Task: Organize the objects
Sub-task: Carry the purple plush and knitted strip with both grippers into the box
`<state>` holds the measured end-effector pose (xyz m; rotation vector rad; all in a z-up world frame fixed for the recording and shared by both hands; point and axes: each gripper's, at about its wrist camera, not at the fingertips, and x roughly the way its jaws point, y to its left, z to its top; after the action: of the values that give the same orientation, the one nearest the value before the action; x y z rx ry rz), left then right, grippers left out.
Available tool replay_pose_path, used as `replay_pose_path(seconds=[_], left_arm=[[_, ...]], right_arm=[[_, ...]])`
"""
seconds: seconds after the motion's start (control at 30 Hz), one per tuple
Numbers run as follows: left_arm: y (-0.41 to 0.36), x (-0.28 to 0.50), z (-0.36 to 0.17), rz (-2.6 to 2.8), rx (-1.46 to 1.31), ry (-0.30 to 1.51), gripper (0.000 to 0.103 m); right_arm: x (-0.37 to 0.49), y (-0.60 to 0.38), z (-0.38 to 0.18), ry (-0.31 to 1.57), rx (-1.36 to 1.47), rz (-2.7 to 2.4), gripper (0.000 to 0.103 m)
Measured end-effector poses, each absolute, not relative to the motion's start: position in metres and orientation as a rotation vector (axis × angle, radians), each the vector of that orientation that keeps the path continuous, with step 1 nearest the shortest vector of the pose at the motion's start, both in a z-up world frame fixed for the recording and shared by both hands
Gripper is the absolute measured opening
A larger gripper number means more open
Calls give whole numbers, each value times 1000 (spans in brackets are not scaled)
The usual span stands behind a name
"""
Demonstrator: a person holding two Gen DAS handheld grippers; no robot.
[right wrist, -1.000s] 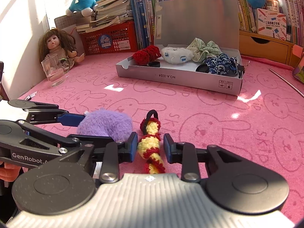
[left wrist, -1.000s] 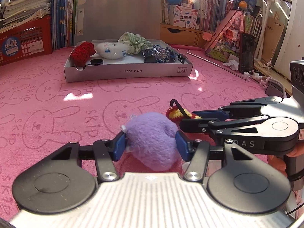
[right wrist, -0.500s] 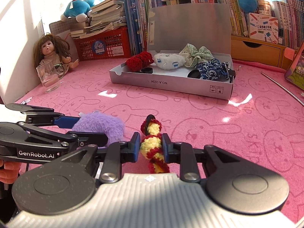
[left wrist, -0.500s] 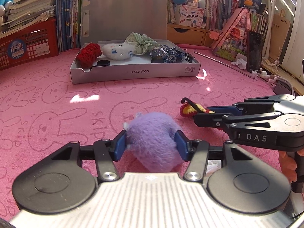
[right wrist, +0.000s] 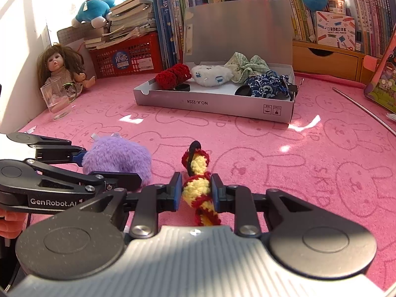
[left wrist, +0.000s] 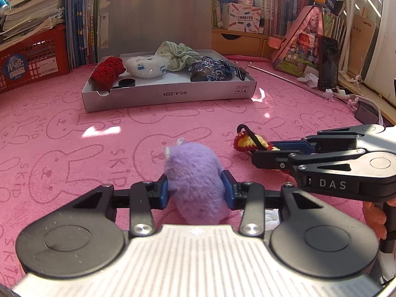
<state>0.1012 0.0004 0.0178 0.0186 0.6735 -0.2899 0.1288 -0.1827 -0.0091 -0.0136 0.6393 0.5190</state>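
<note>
A fluffy purple plush [left wrist: 193, 170] lies on the pink bunny-print mat, and my left gripper [left wrist: 195, 190] is closing on it; both blue pads press into its sides. Just to its right lies a red-and-yellow crocheted piece [right wrist: 198, 165] with a black loop at its far end. My right gripper [right wrist: 195, 190] is shut on the middle of that piece. The two grippers sit side by side, close together. Further back stands an open grey box [left wrist: 173, 96] holding a red crocheted item [left wrist: 107, 70], a white plush [left wrist: 148, 65], a green checked cloth [left wrist: 178, 54] and a blue patterned pouch [left wrist: 210, 70].
A doll [right wrist: 59, 66] and a glass mug [right wrist: 55, 99] stand at the far left by the wall. A red basket [right wrist: 128, 57] and rows of books line the back. A thin metal rod [left wrist: 284, 76], a phone [left wrist: 328, 61] and cables lie at the right.
The right gripper's pads have closed onto the crocheted piece. The left gripper's pads have drawn closer together, squeezing the purple plush. Both hands have stayed almost in place.
</note>
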Motion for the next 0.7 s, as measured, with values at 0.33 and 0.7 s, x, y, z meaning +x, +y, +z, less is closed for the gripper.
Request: replay_pose_path(seconds=[0.33, 0.7], left_arm=[[15, 98, 36, -257, -16, 619, 40], [25, 104, 49, -225, -41, 589, 40]], right_arm=[[130, -182, -1, 614, -4, 516, 29], [135, -183, 11, 580, 2, 500, 29]])
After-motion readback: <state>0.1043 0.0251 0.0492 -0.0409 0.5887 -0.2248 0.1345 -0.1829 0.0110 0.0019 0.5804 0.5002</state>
